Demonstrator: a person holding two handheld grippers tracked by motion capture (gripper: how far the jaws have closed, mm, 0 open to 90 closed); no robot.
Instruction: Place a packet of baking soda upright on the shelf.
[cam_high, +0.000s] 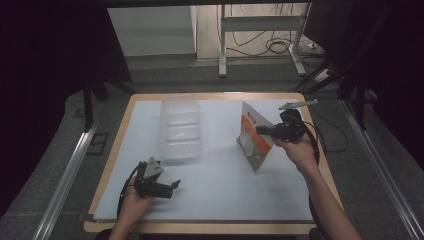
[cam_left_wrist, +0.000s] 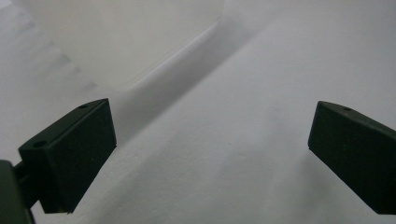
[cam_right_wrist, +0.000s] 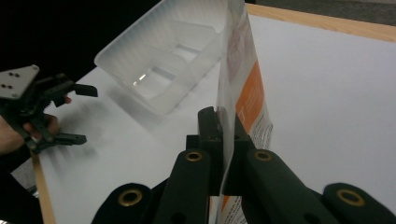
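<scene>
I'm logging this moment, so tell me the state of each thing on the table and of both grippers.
Left gripper: open, holding nothing, low over the white sheet.
Right gripper: shut on the packet's edge.
Orange and white packet: held up on edge, lower corner at the sheet.
Clear plastic bin: empty, upright, untouched.
</scene>
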